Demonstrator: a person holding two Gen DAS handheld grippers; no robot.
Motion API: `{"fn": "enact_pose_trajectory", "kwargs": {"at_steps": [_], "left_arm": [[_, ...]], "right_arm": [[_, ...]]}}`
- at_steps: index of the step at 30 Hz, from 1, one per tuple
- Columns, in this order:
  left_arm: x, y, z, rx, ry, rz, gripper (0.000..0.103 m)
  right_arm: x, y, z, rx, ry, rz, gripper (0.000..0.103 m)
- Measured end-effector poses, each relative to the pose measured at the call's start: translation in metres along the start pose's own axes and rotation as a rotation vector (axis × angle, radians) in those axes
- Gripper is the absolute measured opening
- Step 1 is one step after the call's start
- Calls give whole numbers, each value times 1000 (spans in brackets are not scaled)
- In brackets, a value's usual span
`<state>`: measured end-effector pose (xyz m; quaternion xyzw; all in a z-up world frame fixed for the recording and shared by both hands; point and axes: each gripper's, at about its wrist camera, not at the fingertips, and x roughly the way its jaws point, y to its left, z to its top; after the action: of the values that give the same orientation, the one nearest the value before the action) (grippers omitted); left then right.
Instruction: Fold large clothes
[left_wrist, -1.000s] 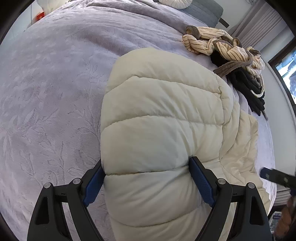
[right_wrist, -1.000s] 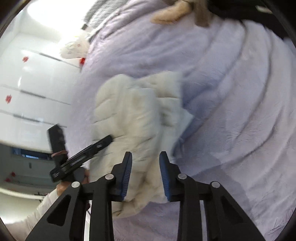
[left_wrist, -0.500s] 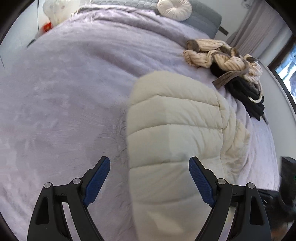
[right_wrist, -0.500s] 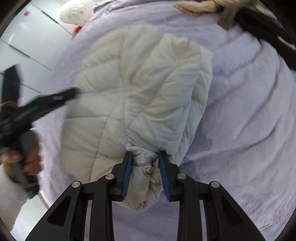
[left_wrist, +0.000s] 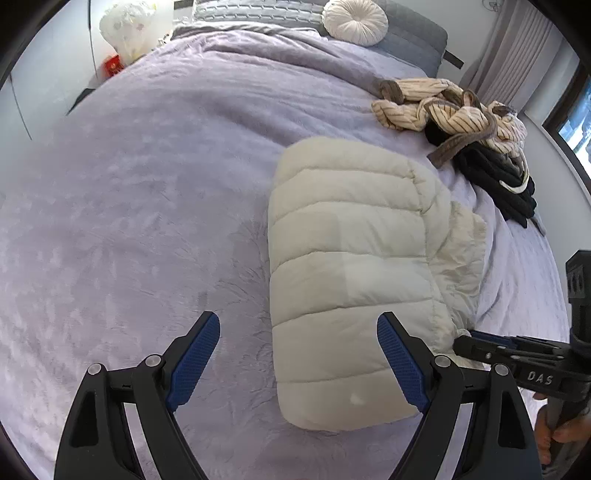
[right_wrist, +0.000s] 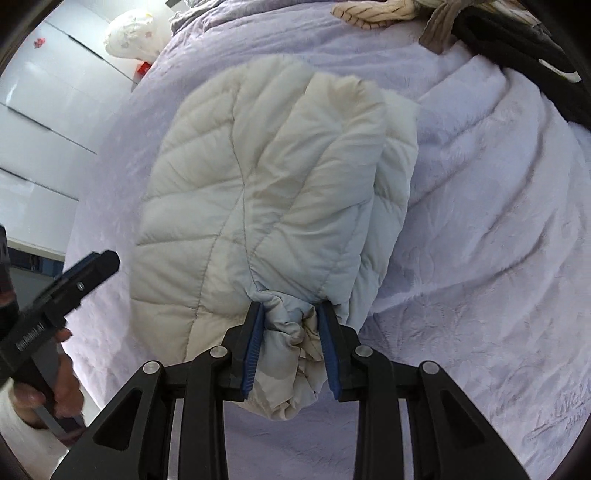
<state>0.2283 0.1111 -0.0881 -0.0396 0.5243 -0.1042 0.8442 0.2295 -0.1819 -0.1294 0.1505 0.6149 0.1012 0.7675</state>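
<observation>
While the cream quilted jacket (left_wrist: 351, 273) lay folded into a thick bundle on the lavender bedspread (left_wrist: 147, 206), toward the right half of the bed, the right gripper (right_wrist: 290, 343) was clamped on a bunched wad of fabric at the bundle's near end; both blue pads pressed into the cloth, with creased folds squeezed out between them. The left gripper (left_wrist: 299, 363) stood with its jaws wide apart, one finger over the bedspread and the other over the bundle's near corner; it held nothing, and whether it touched the jacket could not be told.

Judgement: the step in hand appeared to be tidying or tucking the last loose end of the fold. To do it well, the clamped wad would need to be drawn taut along the bundle's length, not lifted, since puffed filling springs back and could open the layers; the free gripper would best press down on the top panel to pin the fold while the end is tucked. A ragged edge (left_wrist: 461, 251) showed along the bundle's right side in the left view; this would want squaring.

A heap of striped and dark clothes (left_wrist: 461, 125) lay well apart, farther up the bed; it posed no obstruction. A round cushion (left_wrist: 354, 16) sat at the head.
</observation>
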Motion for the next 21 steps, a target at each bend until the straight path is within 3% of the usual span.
{"fn": "enact_pose_trajectory", "kwargs": {"at_steps": [1,2,6,8,12,15,19,21], "left_arm": [[-5,-1,0,5,-1,11,89],[-8,-1,-1,8,0,20,102],[-23,-5,-3,18,19,47,103],[-33,-6,-4,12,15,74,103],[-59,-7,-8,-10,-10,107,103],[-75,-6,-11,-29,-4,83,103],[-92,-10,-15,-17,3,111,103],[-99,-11,-16,-12,1,114,103]], "right_arm": [[-5,1,1,6,-3,1,34],[-12,1,2,13,-8,4,34],[-41,9,-1,18,-39,-9,55],[-55,16,-3,16,-52,-29,58],[-78,29,-11,22,-78,-86,82],[-94,42,-15,17,-106,-147,83],[-111,51,-19,32,-156,-177,86],[-115,51,-22,38,-176,-182,103]]}}
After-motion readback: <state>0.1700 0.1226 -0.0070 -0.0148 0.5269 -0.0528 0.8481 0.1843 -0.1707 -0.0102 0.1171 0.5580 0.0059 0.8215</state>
